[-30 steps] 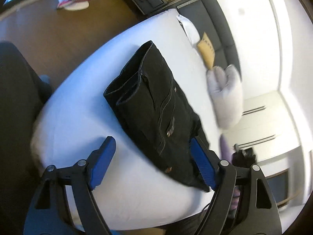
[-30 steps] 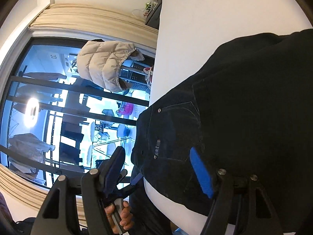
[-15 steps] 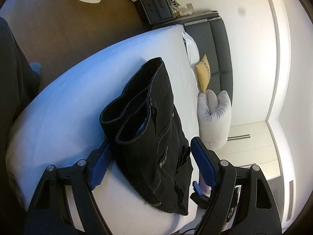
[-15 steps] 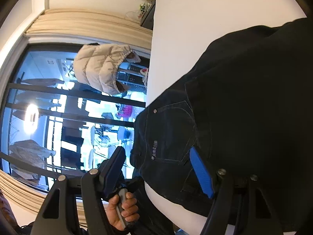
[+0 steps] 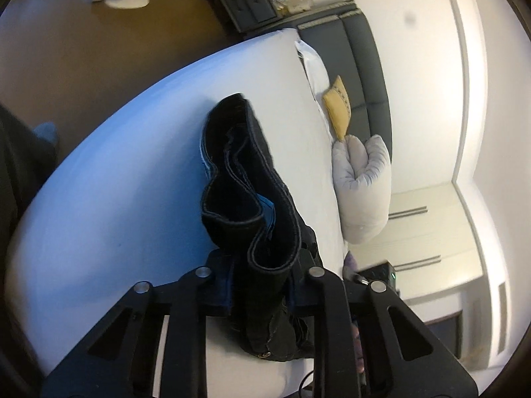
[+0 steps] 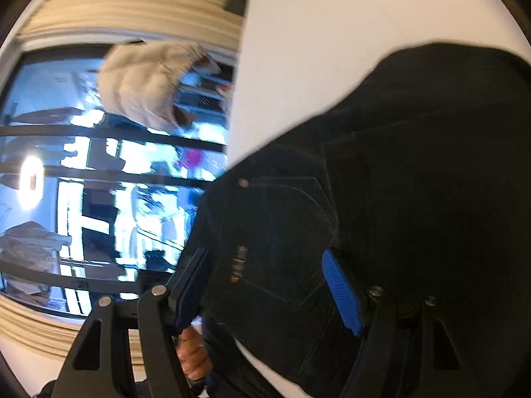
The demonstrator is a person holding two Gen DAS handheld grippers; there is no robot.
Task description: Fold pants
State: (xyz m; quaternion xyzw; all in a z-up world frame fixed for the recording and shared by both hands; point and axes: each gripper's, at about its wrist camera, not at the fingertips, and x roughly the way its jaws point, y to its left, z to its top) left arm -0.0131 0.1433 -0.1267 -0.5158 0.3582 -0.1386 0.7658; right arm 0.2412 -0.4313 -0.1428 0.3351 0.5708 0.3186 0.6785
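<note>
A white bed (image 5: pixel 109 199) fills most of the left wrist view, its sheet smooth and bare around the garment, with a dark padded headboard (image 5: pixel 368 76) at its far end and brown floor (image 5: pixel 66 43) beyond its edge. Against the headboard lie a yellow cushion (image 5: pixel 338 111) and a rolled grey pillow (image 5: pixel 363 185), just beside each other; a dark drawer unit (image 5: pixel 249 3) stands past the corner of the bed. The black pants (image 5: pixel 252 199) lie partly folded on the bed, hems bunched and raised toward the camera. The left gripper (image 5: pixel 262 285) is closed on that hem end, the cloth pinched between its blue pads (the pads themselves are mostly hidden by fabric). In the right wrist view, blurred by motion, the pants (image 6: pixel 398 182) cover the near edge of the mattress, pocket and rivets showing. The right gripper (image 6: pixel 265 285) stands open, fingers wide apart over the pocket area, not closed on anything. Behind it a large window (image 6: pixel 83 182) with dark bars glows bright, a beige puffy jacket (image 6: pixel 146 83) hanging before it, curtains (image 6: pixel 132 10) alongside.
</note>
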